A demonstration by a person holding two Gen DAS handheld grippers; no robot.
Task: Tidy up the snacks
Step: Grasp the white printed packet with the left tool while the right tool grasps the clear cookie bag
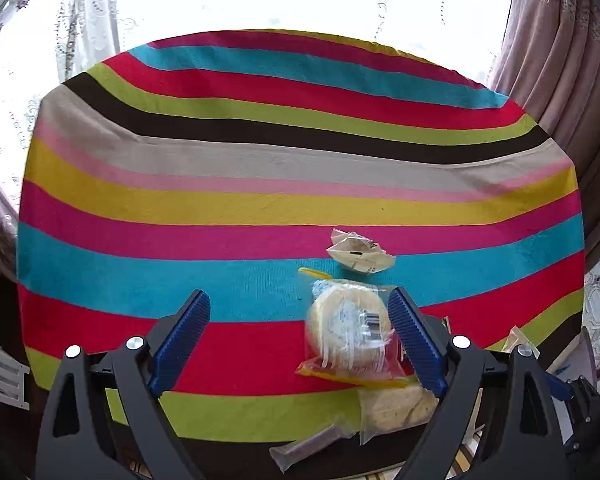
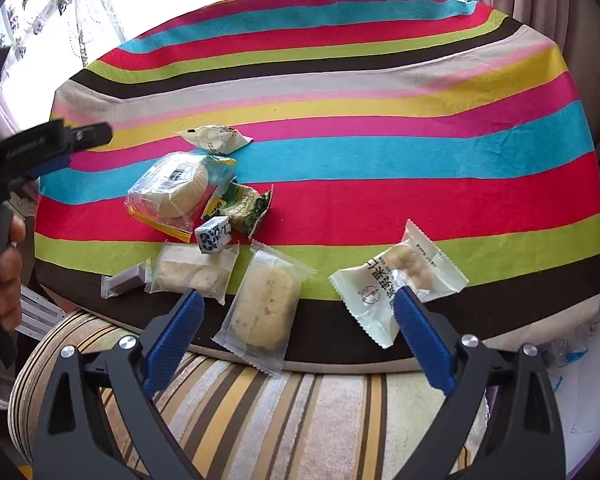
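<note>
Snacks lie bunched near our edge of the striped counter (image 2: 380, 168). Our right tool (image 2: 296, 312) hangs wide open and empty, just above the clear-wrapped cookie (image 2: 262, 310), which sits between its fingers with its long axis running roughly away from us. Our left tool (image 1: 298, 308), equally wide and holding nothing, has the round bagged cake (image 1: 350, 334) just inside its right finger. We judge the right hand nearer a clean pick.

wrapped snacks (image 2: 204, 216) are clustered left on the striped tablecloth (image 2: 420, 184); the right gripper (image 2: 298, 300) is held spread near a clear-wrapped cake (image 2: 262, 304).
</note>
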